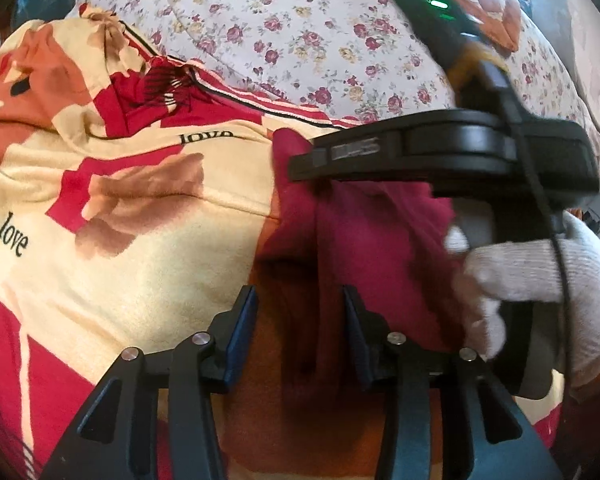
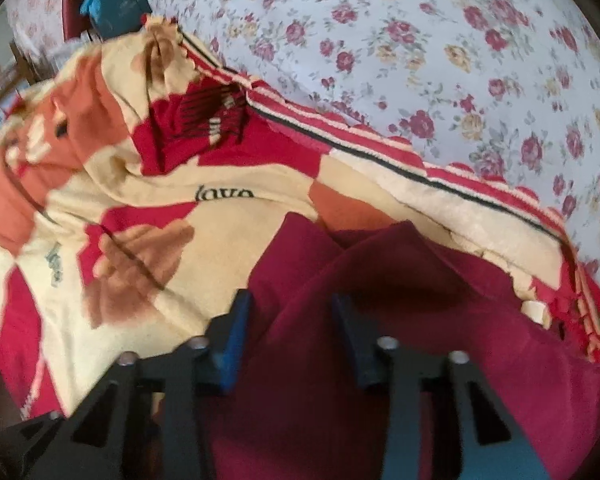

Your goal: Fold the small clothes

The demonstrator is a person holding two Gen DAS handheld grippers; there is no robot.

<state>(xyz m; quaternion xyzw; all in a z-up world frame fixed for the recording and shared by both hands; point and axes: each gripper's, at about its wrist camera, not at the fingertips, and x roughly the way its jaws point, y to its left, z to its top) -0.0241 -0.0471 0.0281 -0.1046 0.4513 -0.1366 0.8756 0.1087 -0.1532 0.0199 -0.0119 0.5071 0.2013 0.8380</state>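
So the thing being folded is a small maroon garment (image 1: 364,232), some soft dark-red piece, can't tell exactly what kind. In the left wrist view it sits center-right of the frame, bunched into a couple of lengthwise folds, lying on a big cream-and-red blanket (image 1: 140,248) with brown flowers and the word "love" printed on it. In the right wrist view the same garment (image 2: 400,320) fills the lower middle and lower right, with a flap folded across itself near the center.

The left gripper (image 1: 300,332) is at the bottom center of its own view, blue-padded fingers spread well apart with the garment's lower edge showing in the gap between them. Nothing is pinched, though I can't tell if the tips actually touch the cloth.

The right gripper (image 2: 288,336) looks the same in its own view: jaws wide apart at bottom center, maroon fabric showing between and beyond the fingers, nothing clamped. From the left camera you see the right gripper's black body along the right side of the frame, over the garment's upper edge, held by a hand in a white knit glove (image 1: 540,276) at the right edge. It's blurry there.

Behind the blanket, across the top of both views, is a white bedsheet with small rose print (image 2: 420,60). Something teal (image 2: 112,0) sits at the upper left of the right wrist view, too blurry to name.
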